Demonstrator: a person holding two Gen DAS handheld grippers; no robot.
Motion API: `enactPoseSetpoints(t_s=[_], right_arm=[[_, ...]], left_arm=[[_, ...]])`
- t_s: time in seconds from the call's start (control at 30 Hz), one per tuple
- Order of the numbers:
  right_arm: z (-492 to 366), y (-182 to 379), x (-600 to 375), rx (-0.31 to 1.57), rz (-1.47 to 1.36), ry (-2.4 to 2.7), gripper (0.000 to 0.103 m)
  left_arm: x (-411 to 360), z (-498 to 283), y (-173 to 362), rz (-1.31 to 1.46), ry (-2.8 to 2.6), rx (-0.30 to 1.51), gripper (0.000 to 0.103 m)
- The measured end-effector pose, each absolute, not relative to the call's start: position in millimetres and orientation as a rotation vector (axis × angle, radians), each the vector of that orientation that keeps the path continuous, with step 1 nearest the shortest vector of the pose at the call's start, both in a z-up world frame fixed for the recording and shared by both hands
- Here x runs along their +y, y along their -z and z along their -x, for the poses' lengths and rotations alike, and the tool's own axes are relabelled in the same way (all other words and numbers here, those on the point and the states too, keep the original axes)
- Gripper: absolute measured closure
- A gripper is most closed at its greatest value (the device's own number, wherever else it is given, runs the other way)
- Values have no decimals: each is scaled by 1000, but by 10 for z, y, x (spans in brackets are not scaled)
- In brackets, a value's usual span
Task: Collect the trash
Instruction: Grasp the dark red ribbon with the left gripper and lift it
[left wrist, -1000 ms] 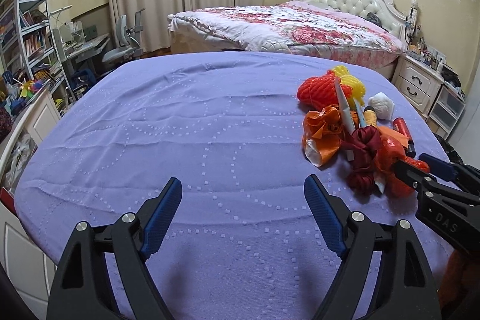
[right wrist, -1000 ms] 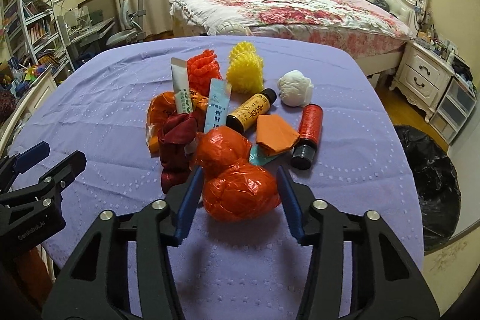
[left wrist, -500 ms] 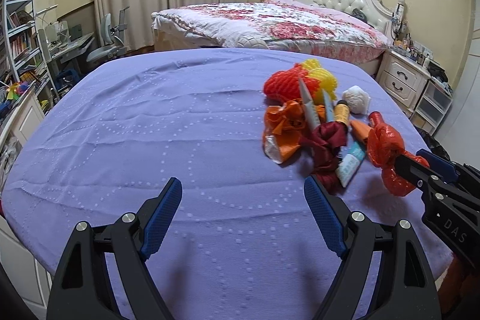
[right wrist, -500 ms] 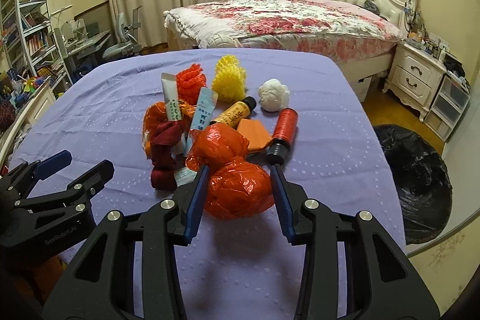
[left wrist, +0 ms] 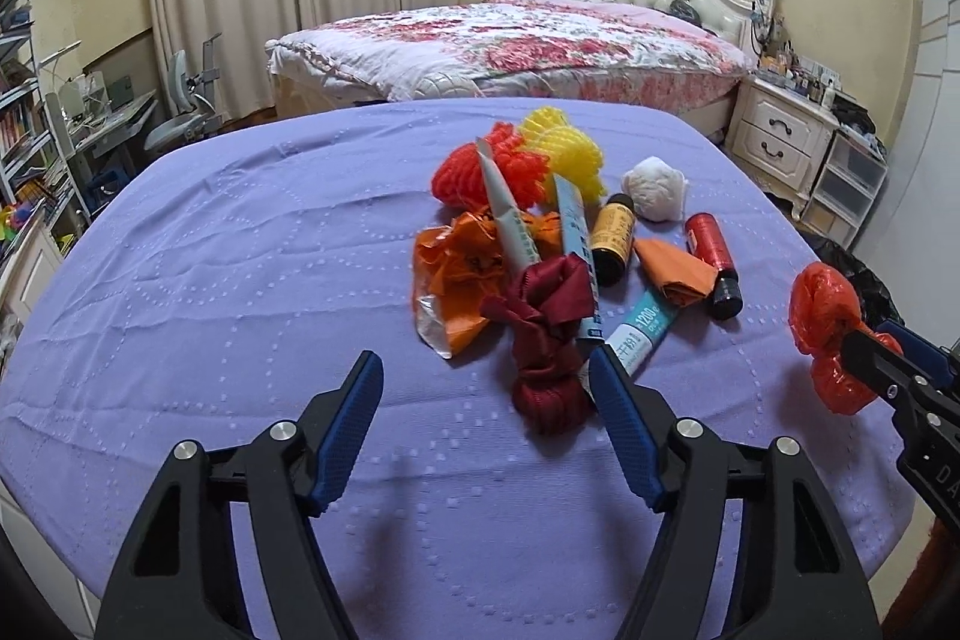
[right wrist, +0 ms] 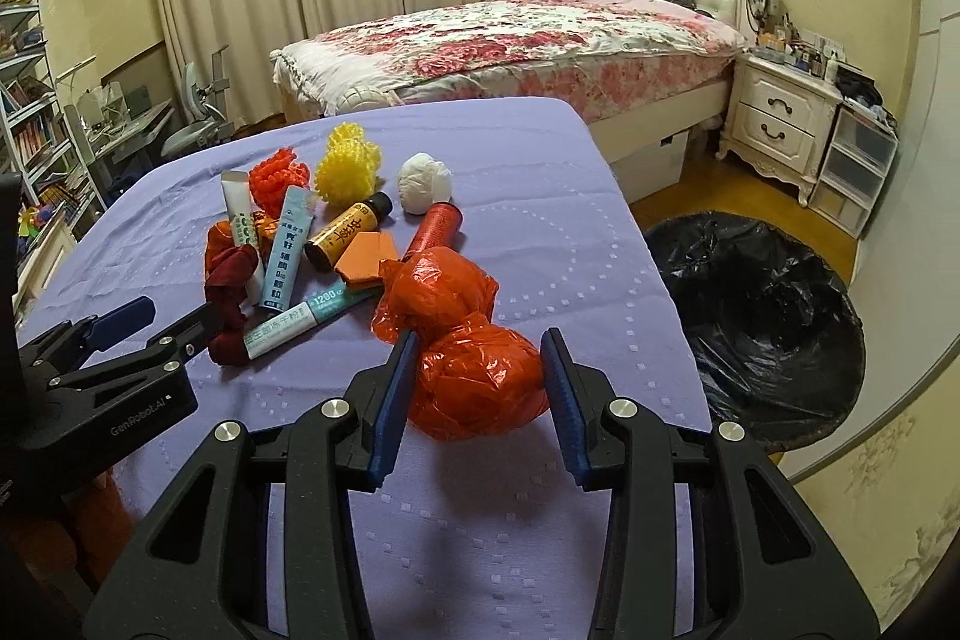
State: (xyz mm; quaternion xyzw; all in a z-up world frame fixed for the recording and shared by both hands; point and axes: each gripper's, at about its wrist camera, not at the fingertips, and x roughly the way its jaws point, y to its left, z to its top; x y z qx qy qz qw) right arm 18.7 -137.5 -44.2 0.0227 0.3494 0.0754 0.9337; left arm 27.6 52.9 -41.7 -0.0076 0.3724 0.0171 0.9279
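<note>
Worktop (right wrist: pixel 540 148): two mesh puffs, three tubes, two bottles. Right hand-held gripper (right wrist: pixel 478 379) grasps one red bag (right wrist: pixel 474 376); left hand-held gripper (left wrist: pixel 486 403) closing, empty.

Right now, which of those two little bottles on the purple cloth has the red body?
The red bottle, lying nearest the white wad. The other bottle beside it is yellow with black writing; both have black caps.

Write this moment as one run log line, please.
right gripper: shut on orange plastic bag | left gripper: closing, nothing held, near dark red ribbon | black-lined bin: beside table
</note>
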Motion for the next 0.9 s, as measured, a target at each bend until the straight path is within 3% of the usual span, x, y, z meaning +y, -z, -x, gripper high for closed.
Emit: enactPoseSetpoints(t_s=[0.07, 0.3, 0.9], right_arm=[[-198, 468, -1401, 718, -56, -156, 62], [-224, 536, -1440, 728, -76, -163, 62], [-178, 350, -1824, 664, -118, -83, 62]], left_arm=[[482, -306, 444, 4, -31, 770, 38], [437, -365, 512, 19, 39, 799, 76], [193, -44, 40, 12, 144, 679, 78]])
